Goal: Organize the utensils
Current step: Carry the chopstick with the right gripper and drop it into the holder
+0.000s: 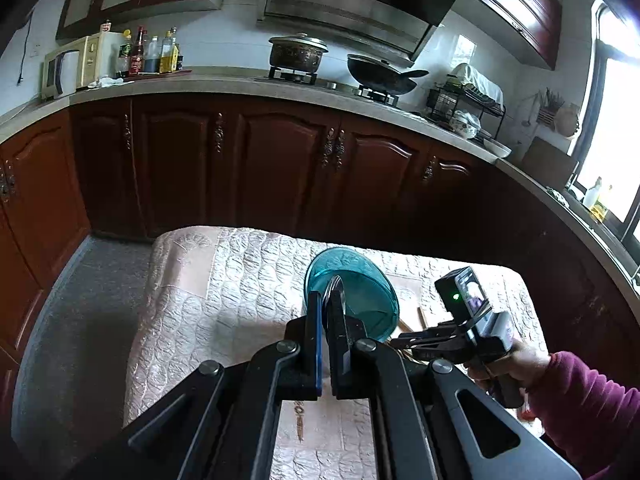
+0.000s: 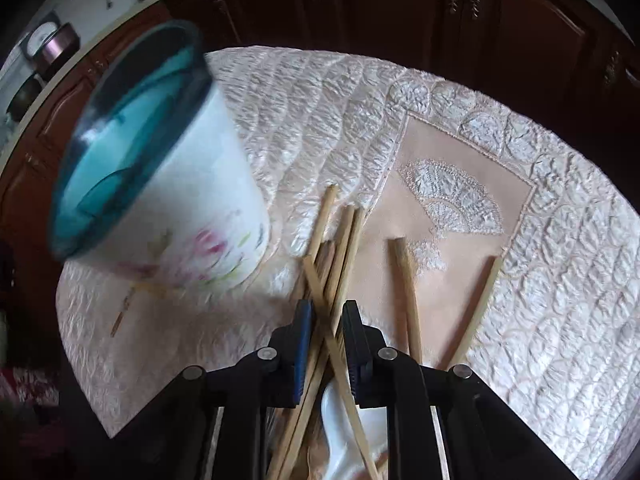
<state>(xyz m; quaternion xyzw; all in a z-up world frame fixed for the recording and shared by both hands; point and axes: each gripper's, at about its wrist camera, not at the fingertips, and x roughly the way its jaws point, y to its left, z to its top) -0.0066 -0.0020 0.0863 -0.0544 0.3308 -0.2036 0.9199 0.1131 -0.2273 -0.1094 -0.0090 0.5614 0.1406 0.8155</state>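
Note:
My left gripper is shut on the near rim of a cup with a teal inside. It holds the cup tilted above the quilted table. In the right wrist view the cup is white outside with a flower print, blurred and tipped toward me. My right gripper is low over several wooden chopsticks, its jaws a little apart around a crossed bundle of them. A white spoon lies under the chopsticks close to the gripper. In the left wrist view the right gripper sits just right of the cup.
The table has a pale pink quilted cloth. Two more chopsticks lie apart on the right. Dark wood cabinets and a counter with a stove, a pot, a wok and a dish rack stand beyond the table.

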